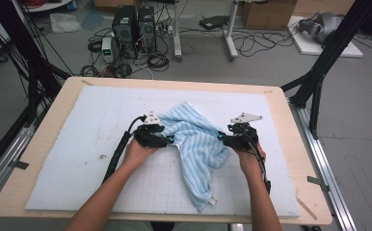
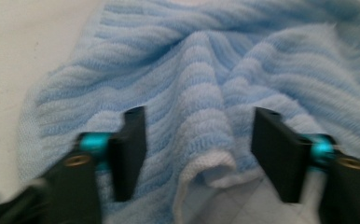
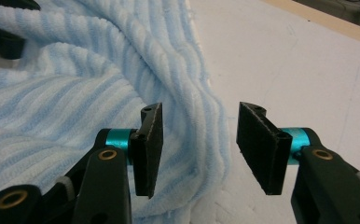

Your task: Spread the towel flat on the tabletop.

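My left gripper [image 2: 199, 149] and right gripper [image 3: 199, 149], jaws spread, straddle opposite edges of the rumpled blue towel [image 1: 193, 139] without pinching it.

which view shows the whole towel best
The high view: the blue towel lies crumpled between both claws, every edge visible. The left gripper view shows a blurred fold close up; the right gripper view shows one edge beside the mat.

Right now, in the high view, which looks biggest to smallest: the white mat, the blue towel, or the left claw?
1. White mat
2. Blue towel
3. Left claw
No close calls.
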A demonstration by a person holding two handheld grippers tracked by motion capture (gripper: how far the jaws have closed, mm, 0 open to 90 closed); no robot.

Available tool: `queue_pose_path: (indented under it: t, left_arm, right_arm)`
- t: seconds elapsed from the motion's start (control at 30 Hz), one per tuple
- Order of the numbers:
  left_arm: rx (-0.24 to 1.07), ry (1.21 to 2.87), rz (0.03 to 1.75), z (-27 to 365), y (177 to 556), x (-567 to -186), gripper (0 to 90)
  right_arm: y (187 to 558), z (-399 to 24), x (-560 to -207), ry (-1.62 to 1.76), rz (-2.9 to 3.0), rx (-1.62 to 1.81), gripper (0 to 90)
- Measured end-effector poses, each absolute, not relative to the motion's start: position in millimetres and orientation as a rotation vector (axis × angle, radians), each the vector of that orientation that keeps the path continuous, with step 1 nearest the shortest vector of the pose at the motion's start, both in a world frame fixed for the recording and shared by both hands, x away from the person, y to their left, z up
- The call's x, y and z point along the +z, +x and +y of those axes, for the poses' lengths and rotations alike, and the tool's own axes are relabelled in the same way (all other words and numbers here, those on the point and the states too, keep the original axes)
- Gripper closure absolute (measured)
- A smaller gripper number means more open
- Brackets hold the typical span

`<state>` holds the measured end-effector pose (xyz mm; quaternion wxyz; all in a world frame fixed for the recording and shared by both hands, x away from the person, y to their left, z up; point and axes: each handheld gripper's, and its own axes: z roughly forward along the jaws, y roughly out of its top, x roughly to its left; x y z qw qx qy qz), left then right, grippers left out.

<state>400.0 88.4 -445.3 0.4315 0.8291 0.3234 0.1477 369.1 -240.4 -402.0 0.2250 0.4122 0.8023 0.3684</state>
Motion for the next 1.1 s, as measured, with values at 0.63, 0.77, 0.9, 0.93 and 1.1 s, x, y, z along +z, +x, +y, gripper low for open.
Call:
queue_pose_path:
  t: [0.63,0.77,0.9,0.93,1.1]
  left_arm:
    - [0.494,1.928,1.009,161.9,439.6,-424.2,85.1]
    - [0.52,1.898,1.055,180.3,444.9,-420.6,85.1]
    - [0.537,1.869,1.101,197.5,448.1,-420.6,85.0]
    - [0.542,1.865,1.108,200.7,448.6,-421.0,84.9]
    - [0.558,1.842,1.131,211.4,451.7,-423.1,84.6]
  right_arm:
    - [364.4,-244.4,-412.4,1.144,2.245,1.053,50.7]
    - [363.6,-245.0,-413.0,1.144,2.244,1.065,50.7]
    - [363.2,-242.8,-414.3,1.135,2.256,1.08,50.7]
    - [363.1,-241.8,-414.8,1.131,2.261,1.083,50.7]
    - [362.1,-235.8,-418.1,1.112,2.287,1.096,50.4]
